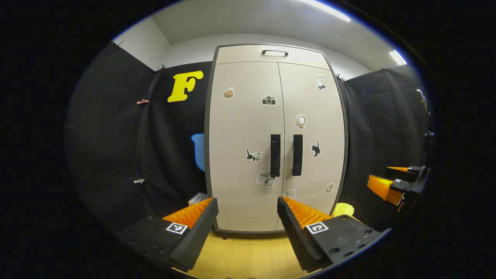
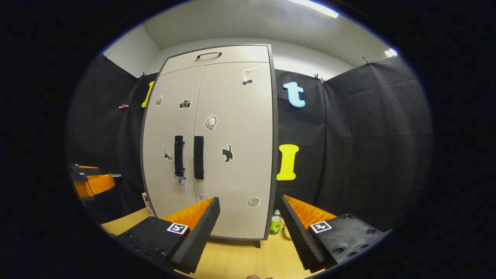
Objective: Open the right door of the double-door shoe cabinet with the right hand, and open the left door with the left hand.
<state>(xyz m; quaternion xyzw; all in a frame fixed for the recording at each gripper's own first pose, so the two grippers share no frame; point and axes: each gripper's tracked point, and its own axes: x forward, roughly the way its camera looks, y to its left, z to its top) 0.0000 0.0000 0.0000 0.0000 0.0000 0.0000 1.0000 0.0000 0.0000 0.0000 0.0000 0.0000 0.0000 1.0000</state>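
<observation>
- Plainly, the shoe cabinet [image 1: 248, 135] stands ahead on the table [image 1: 248, 252], left door [image 1: 242, 147] and right door [image 1: 312, 135] both closed.
- Left hand-held gripper [image 1: 248, 217]: spread wide, empty.
- Right hand-held gripper [image 2: 250, 219]: spread wide, empty.

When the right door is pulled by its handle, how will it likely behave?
The right door looks like a rigid flat panel, so it should swing, not flex. Its handle is a straight vertical bar, probably easy to grip. The tall cabinet seems unlikely to tip.
</observation>
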